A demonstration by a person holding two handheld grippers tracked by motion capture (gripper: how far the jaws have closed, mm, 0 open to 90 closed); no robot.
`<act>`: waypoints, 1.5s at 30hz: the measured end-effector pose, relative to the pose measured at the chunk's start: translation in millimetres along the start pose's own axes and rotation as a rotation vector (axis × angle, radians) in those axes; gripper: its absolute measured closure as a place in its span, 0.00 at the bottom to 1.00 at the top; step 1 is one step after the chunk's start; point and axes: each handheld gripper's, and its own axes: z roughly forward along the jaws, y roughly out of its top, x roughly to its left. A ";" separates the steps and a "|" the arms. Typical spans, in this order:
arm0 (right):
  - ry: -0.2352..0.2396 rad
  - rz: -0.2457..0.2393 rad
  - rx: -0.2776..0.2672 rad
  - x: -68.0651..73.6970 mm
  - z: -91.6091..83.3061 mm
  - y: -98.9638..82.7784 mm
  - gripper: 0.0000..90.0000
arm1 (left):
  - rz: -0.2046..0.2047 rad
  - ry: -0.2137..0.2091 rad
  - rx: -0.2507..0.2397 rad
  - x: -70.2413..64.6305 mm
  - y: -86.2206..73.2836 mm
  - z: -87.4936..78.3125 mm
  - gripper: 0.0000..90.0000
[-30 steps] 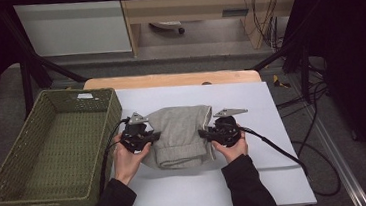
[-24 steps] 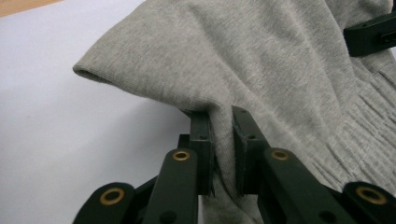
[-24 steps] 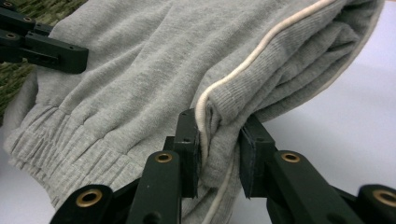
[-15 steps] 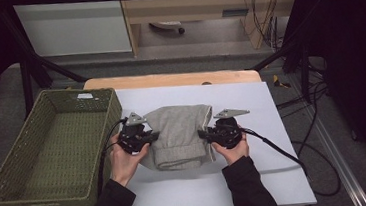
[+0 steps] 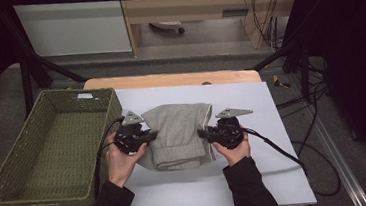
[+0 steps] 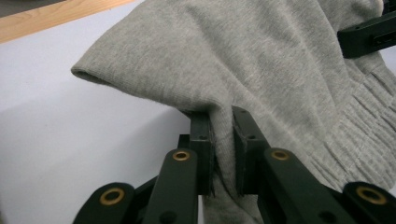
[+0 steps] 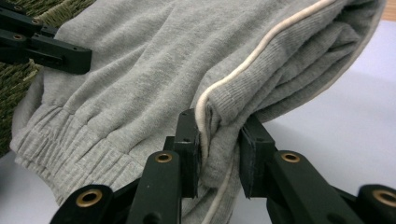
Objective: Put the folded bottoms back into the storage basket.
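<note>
Both grippers pinch the folded grey garment [image 5: 178, 133] by its sides; left gripper [image 5: 149, 135] has lifted its edge slightly off the white table [image 5: 277, 175]; right gripper [image 5: 202, 132] holds; basket [image 5: 49, 145] transfer looks next.

One folded grey garment [image 5: 178, 133] lies between the two grippers, its edges caught in their jaws. Two hand-held grippers are in play: the left gripper [image 5: 149, 135] at the garment's left edge and the right gripper [image 5: 202, 132] at its right edge. Two hands hold them, one each. One woven green basket [image 5: 8, 193] sits just beside the left gripper, on its outer side. One white table [image 5: 277, 175] lies under both grippers.
</note>
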 end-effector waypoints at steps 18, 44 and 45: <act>0.011 -0.008 -0.034 12.6 -7.8 8.7 0.81 | 0.016 0.014 0.001 0.0 10.4 -13.0 0.89; 0.040 -0.028 -0.076 33.2 -18.2 19.1 0.81 | 0.019 0.009 -0.023 -0.6 15.0 -44.4 0.90; 0.041 -0.028 -0.076 33.8 -18.3 19.4 0.81 | 0.020 0.010 -0.024 -0.4 15.1 -45.9 0.90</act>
